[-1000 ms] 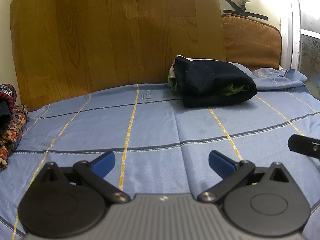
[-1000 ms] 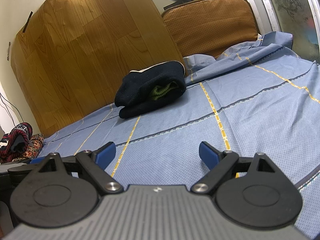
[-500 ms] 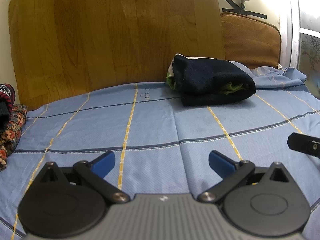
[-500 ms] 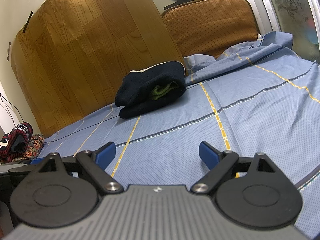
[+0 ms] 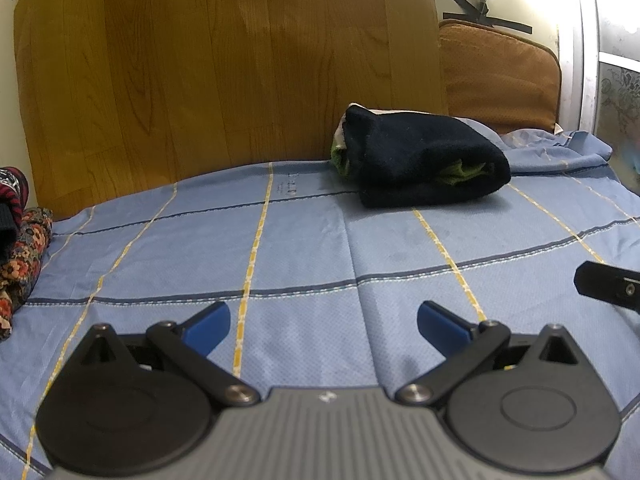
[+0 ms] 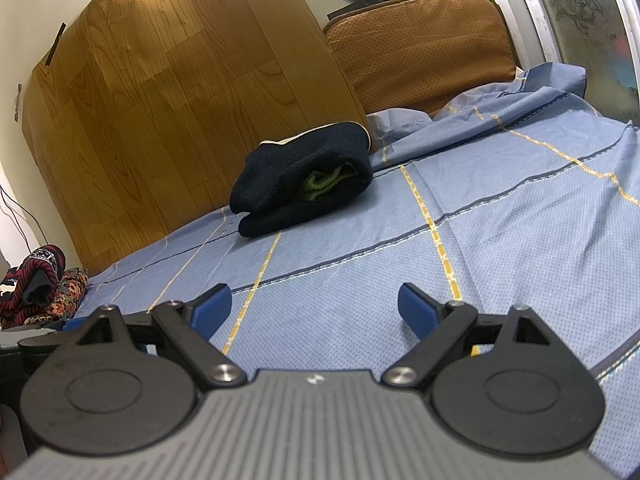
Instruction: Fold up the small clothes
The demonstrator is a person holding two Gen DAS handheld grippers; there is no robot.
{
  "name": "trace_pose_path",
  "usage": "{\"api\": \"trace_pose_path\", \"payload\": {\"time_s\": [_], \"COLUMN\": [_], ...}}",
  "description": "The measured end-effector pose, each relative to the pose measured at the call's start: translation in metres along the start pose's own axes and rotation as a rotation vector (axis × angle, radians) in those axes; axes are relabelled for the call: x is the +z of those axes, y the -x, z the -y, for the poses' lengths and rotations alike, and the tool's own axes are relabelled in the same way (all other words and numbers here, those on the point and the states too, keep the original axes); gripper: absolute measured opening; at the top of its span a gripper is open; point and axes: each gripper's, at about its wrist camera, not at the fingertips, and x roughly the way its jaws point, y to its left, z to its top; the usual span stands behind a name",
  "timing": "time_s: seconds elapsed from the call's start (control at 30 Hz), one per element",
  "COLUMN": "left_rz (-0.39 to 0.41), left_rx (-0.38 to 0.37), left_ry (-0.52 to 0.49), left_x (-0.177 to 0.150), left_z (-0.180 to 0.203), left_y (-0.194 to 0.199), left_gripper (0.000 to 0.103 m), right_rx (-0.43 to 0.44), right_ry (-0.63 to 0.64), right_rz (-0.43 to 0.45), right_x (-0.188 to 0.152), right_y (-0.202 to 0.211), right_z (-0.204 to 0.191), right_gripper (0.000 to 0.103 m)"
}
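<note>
A folded dark navy garment (image 5: pixel 424 160) with green cloth tucked inside lies on the blue checked sheet (image 5: pixel 304 248), near the wooden panel. The right wrist view shows the same bundle (image 6: pixel 304 180) at the far middle. My left gripper (image 5: pixel 323 322) hovers low over the sheet, open, nothing between its blue fingertips. My right gripper (image 6: pixel 314 308) is open as well and holds nothing. Both are well short of the bundle. A black piece of the right gripper (image 5: pixel 608 290) shows at the right edge of the left wrist view.
A heap of unfolded clothes, red striped and floral (image 5: pixel 20 236), lies at the left edge of the bed, also visible in the right wrist view (image 6: pixel 40 284). A wooden panel (image 5: pixel 224 72) and a brown cushion (image 6: pixel 420 44) stand behind. The sheet bunches up at the far right (image 6: pixel 500 108).
The left wrist view has shifted slightly, with the bundle sitting a little lower and left in it. The right gripper has stayed still. Both remain open.
</note>
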Motion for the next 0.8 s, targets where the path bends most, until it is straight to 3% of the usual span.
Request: {"api": "trace_pose_path", "payload": {"time_s": [0.8], "left_rz": [-0.004], "left_rx": [0.002], "left_ry": [0.0], "left_x": [-0.0001], "left_z": [-0.0016], "left_y": [-0.002], "left_gripper": [0.103], "right_rx": [0.002], "right_ry": [-0.001], "right_rz": [0.001], "right_x": [0.0004], "right_y": [0.0001], "right_z": [0.0001], "right_gripper": [0.092]}}
